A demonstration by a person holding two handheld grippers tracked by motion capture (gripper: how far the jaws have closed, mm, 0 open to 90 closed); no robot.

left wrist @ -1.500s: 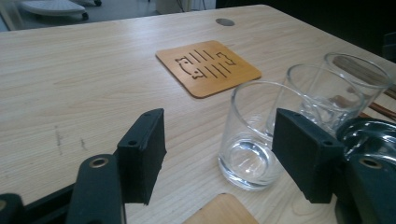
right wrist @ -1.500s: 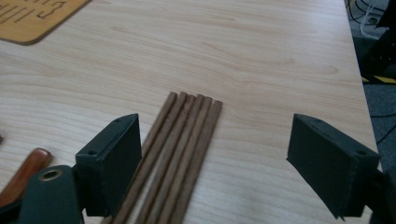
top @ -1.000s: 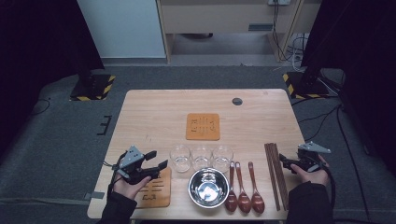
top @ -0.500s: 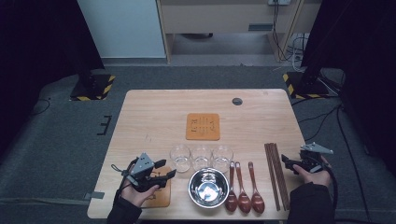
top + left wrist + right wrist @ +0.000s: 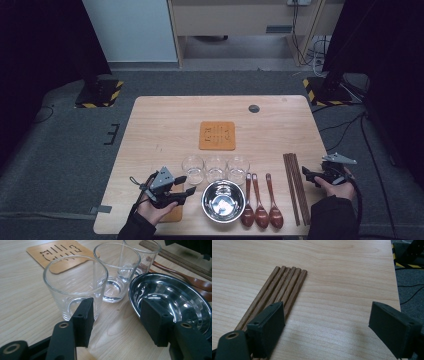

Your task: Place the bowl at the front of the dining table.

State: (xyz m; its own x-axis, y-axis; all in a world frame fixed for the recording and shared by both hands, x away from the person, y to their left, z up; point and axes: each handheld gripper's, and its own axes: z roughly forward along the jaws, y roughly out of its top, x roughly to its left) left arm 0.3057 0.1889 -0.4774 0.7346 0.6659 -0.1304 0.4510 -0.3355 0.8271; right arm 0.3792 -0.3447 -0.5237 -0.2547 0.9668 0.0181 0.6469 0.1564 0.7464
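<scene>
My left gripper (image 5: 185, 185) hovers low at the table's near left, pointing right at the row of three clear glasses (image 5: 215, 168) and the steel bowl (image 5: 223, 201). In the left gripper view its jaws (image 5: 117, 323) stand half open and have just been closing, with bare wood between them. The nearest glass (image 5: 75, 287) stands just beyond the left jaw, and the bowl (image 5: 172, 297) just beyond the right one. My right gripper (image 5: 306, 177) rests at the near right, open wide (image 5: 329, 327) over bare table, with the bundle of wooden chopsticks (image 5: 284, 292) beside its left jaw.
An orange coaster (image 5: 217, 135) lies mid-table, and a second coaster (image 5: 175, 213) lies under my left hand. Three wooden spoons (image 5: 261, 200) lie between the bowl and the chopsticks (image 5: 296, 187). A dark round hole (image 5: 254, 108) marks the far side.
My left gripper has slid right and a little toward the near edge, closer to the glasses and bowl, and its jaws look narrower. The right hand has stayed put.
</scene>
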